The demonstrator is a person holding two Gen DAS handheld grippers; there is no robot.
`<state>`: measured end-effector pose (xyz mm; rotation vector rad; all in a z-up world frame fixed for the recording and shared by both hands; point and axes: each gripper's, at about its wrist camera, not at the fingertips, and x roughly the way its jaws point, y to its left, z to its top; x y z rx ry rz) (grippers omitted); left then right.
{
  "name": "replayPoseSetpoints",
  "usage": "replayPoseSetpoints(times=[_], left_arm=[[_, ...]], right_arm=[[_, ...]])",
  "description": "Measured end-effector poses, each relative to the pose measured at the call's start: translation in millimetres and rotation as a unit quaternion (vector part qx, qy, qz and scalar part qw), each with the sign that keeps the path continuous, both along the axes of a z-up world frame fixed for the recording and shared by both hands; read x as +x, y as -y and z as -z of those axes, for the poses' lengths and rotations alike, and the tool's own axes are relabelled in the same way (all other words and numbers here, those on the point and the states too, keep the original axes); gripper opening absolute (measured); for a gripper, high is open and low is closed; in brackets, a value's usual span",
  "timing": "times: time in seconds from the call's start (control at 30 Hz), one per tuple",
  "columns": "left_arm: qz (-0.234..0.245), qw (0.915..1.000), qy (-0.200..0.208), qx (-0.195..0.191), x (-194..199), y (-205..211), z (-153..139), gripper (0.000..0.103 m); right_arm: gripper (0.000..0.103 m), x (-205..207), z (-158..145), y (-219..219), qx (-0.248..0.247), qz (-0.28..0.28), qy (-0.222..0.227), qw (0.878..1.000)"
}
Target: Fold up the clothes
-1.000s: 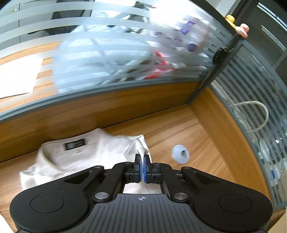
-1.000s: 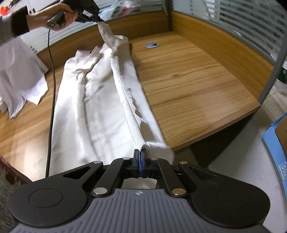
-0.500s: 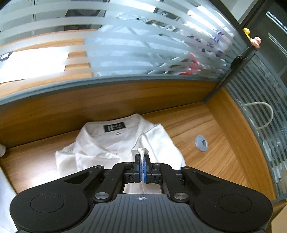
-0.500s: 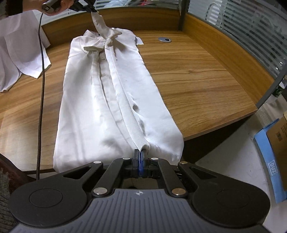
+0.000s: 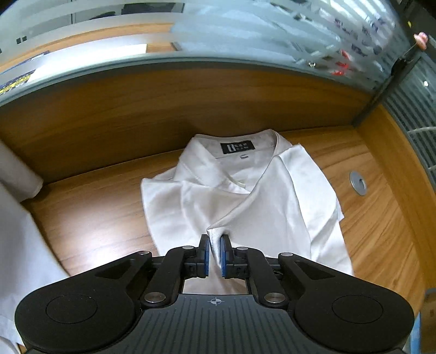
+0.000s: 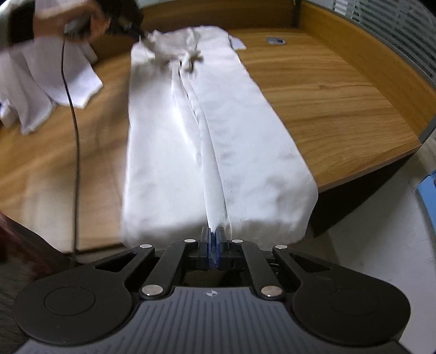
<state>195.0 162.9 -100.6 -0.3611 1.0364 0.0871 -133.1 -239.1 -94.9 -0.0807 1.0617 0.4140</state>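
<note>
A white shirt point(image 5: 272, 204) lies lengthwise on the wooden desk point(image 5: 95, 217), its collar with a black label point(image 5: 237, 147) at the far wall. My left gripper point(image 5: 215, 239) hangs just below the collar. Its jaws are opening, and a raised fold of the shirt still fills the gap and touches both pads. In the right wrist view the shirt point(image 6: 169, 152) runs away from me, both sides folded in along a centre seam. My right gripper point(image 6: 213, 231) pinches the hem at the desk's near edge, its jaws starting to open. A blurred hand point(image 6: 81, 21) holds the left gripper at the collar end.
Another white garment point(image 6: 41, 81) lies on the desk to the left, also seen in the left wrist view as white cloth point(image 5: 16, 231). A black cable point(image 6: 76, 136) trails across the desk. A round metal grommet point(image 5: 357, 183) sits right of the shirt. Wooden walls with frosted glass point(image 5: 163, 114) close off the back and right.
The left gripper carried the shirt's right shoulder leftward and down over the collar area. The long side flap now lies flat along the middle. Both pairs of jaws have parted slightly.
</note>
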Motion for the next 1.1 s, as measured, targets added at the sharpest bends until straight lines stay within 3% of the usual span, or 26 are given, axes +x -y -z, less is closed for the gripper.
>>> replayPoseSetpoints(times=[0.03,0.1,0.23,0.43,0.77,1.1], left_arm=[[-0.002,1.0000,0.002,0.001,-5,-2,-1,0.009],[-0.006,1.0000,0.003,0.004,-14,-4,-3,0.019],[-0.013,0.9998,0.008,0.009,-33,-7,-8,0.020],[-0.018,0.9989,0.031,0.028,-70,6,-26,0.023],[-0.042,0.9962,0.044,0.062,-138,64,-38,0.033],[-0.100,0.9937,0.036,0.035,-174,97,-26,0.034]], right_arm=[[0.004,2,-6,3,0.004,0.000,0.004,1.000],[0.004,8,-19,8,0.007,-0.001,0.012,1.000],[0.005,29,-41,19,0.021,-0.023,0.026,0.999],[0.015,85,-59,23,0.007,-0.071,0.054,0.996],[0.023,215,-45,-6,0.055,-0.149,0.051,0.986],[0.025,307,-28,-74,0.084,-0.214,0.042,0.972]])
